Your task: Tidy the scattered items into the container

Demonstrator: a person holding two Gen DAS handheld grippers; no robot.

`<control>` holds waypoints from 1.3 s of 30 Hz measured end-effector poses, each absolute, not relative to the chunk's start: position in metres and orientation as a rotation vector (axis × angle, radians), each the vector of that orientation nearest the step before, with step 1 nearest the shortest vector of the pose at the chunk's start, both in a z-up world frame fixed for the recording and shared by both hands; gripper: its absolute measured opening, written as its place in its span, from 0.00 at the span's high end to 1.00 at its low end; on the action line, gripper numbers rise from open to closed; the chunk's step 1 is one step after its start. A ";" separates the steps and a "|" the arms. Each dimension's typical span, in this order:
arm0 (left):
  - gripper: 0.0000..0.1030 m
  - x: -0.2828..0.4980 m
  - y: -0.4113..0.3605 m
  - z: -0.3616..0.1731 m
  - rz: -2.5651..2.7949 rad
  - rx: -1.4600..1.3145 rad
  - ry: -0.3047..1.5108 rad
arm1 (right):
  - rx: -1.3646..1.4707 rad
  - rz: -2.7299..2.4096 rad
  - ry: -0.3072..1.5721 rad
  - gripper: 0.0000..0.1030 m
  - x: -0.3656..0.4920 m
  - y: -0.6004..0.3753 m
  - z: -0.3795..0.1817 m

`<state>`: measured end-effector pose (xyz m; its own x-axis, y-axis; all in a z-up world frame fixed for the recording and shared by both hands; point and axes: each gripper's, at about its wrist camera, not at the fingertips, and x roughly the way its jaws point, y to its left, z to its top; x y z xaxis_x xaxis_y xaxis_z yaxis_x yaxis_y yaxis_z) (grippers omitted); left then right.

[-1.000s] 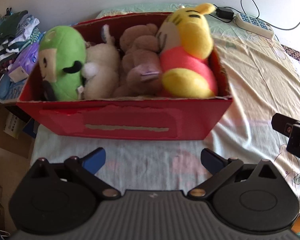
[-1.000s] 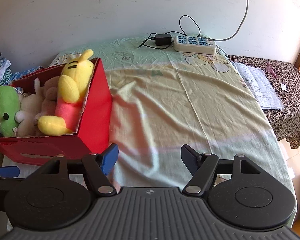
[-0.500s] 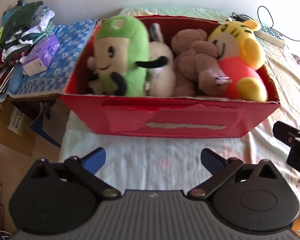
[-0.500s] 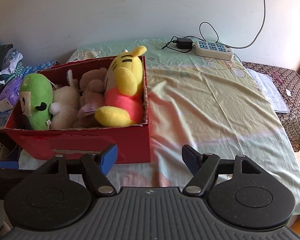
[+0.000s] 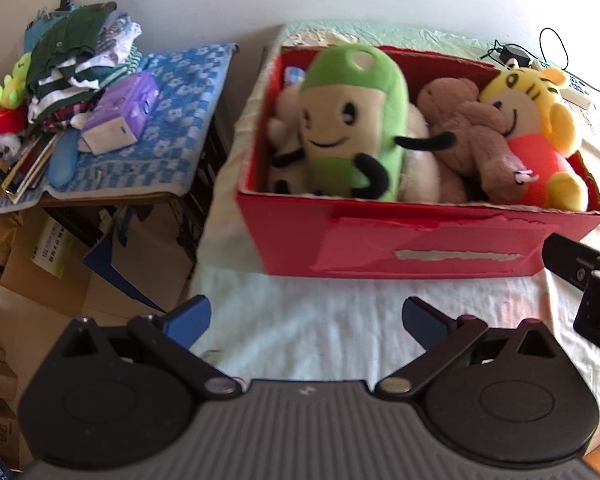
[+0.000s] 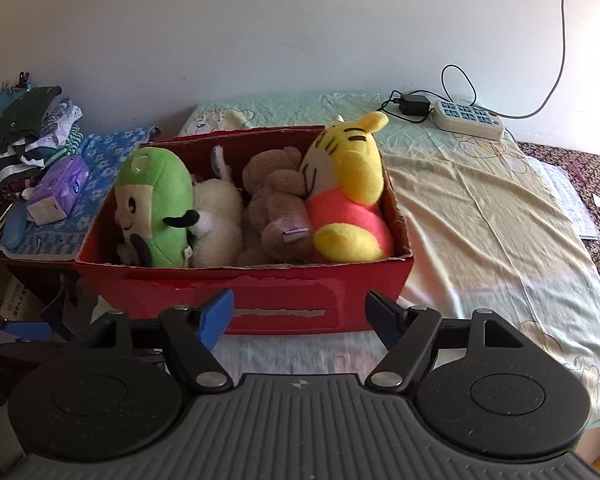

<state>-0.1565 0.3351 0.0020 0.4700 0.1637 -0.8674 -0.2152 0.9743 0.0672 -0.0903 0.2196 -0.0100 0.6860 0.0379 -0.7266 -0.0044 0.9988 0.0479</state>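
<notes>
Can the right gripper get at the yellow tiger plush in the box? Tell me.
Probably yes: the right gripper is open and empty, and the yellow tiger plush sits uncovered at the red box's right end.

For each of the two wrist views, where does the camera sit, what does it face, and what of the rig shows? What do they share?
Left wrist: sits on the left gripper, looking down at the red box and side table; the right gripper intrudes at the edge.
Right wrist: sits on the right gripper, facing the box, bed sheet and power strip.
Shared: the box, green toy, tiger toy; both grippers are open and empty.
</notes>
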 end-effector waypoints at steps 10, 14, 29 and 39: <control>0.01 -0.146 0.360 0.029 0.223 -0.020 0.969 | 0.059 -0.006 0.750 0.25 -0.083 0.241 0.009; 0.01 -0.135 0.367 0.036 0.206 -0.044 0.931 | 0.067 -0.040 0.735 0.24 -0.077 0.239 0.012; 0.00 -0.089 0.353 0.040 0.217 -0.036 0.871 | 0.055 -0.076 0.715 0.23 -0.039 0.220 0.018; 0.00 -0.063 0.344 0.030 0.236 -0.035 0.945 | 0.049 -0.038 0.776 0.21 -0.011 0.210 0.010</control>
<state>-0.0629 0.3445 0.0299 0.5618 0.1854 -0.8063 -0.2161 0.9736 0.0733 -0.0113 0.2101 0.0100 0.7130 -0.0162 -0.7010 0.0521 0.9982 0.0300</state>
